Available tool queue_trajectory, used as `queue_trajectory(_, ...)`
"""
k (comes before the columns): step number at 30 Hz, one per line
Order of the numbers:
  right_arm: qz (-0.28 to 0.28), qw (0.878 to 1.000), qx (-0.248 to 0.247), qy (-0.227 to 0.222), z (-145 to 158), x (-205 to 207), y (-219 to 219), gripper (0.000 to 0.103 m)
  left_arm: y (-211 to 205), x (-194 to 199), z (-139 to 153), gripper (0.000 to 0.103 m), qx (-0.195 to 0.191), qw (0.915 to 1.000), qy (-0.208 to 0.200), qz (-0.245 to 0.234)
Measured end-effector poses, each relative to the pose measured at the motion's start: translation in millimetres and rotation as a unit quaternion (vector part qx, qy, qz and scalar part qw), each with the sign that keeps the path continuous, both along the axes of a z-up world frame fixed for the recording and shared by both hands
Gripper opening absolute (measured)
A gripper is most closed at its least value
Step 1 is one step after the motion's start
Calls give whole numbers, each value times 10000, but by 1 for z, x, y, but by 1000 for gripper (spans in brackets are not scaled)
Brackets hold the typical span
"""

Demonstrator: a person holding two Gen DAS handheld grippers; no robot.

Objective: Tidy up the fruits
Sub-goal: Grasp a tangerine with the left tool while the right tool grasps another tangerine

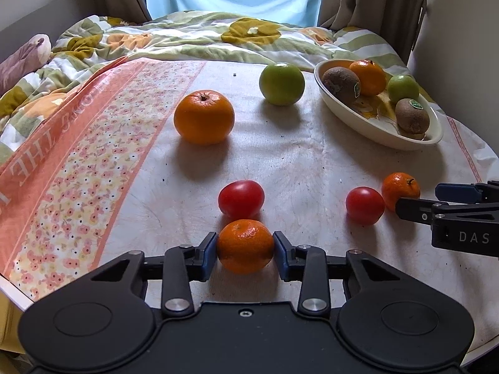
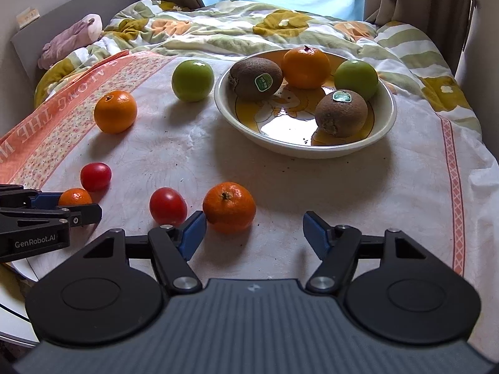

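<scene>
My left gripper (image 1: 245, 246) is shut on a small mandarin (image 1: 245, 245) low over the table; it also shows in the right wrist view (image 2: 75, 197). A red tomato (image 1: 241, 198) lies just beyond it. My right gripper (image 2: 254, 233) is open and empty, with a second mandarin (image 2: 229, 207) by its left finger and another tomato (image 2: 167, 206) left of that. A cream bowl (image 2: 386, 115) holds two kiwis, an orange and a green fruit. A large orange (image 1: 203, 117) and a green fruit (image 1: 281, 83) sit loose on the cloth.
The table has a white cloth with a pink floral band (image 1: 78, 168) on the left. A rumpled floral quilt (image 1: 193, 34) lies behind the table. The table edge runs close on the right (image 2: 480, 162).
</scene>
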State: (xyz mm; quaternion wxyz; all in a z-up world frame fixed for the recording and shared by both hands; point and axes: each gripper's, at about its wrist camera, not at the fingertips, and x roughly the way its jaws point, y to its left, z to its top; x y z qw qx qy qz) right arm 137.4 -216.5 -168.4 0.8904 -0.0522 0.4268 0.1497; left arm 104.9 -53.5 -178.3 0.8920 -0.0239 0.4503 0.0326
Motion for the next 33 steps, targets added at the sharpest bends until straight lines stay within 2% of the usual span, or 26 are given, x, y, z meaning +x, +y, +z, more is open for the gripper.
queue_trajectory(5,65,10000,33,15,-2,4,5,77,-1,0,1,41,43,10000,21,-33)
queue_trajectory(12,141,9999,64,-10,-3,8,11,72,-1,-3,7,41,44,9999,-35,-92)
queue_trajectory(16,158,9998,81,-8,-4,9,13,64,-1,-4,9,41,57,9999,-52,-110)
queue_trajectory(19,184,9997,149,26,-5,9,14,54,0,-6,11,41,62,9999,-70,-119)
queue_trajectory(26,45,9998,214,26,2,4,12,54,3,-13,22,41,90,9998,-155,-115)
queue_trajectory(33,-51,9995,265,-161,25,-11,7,54,0,-20,42,41,105,9993,-298,-221)
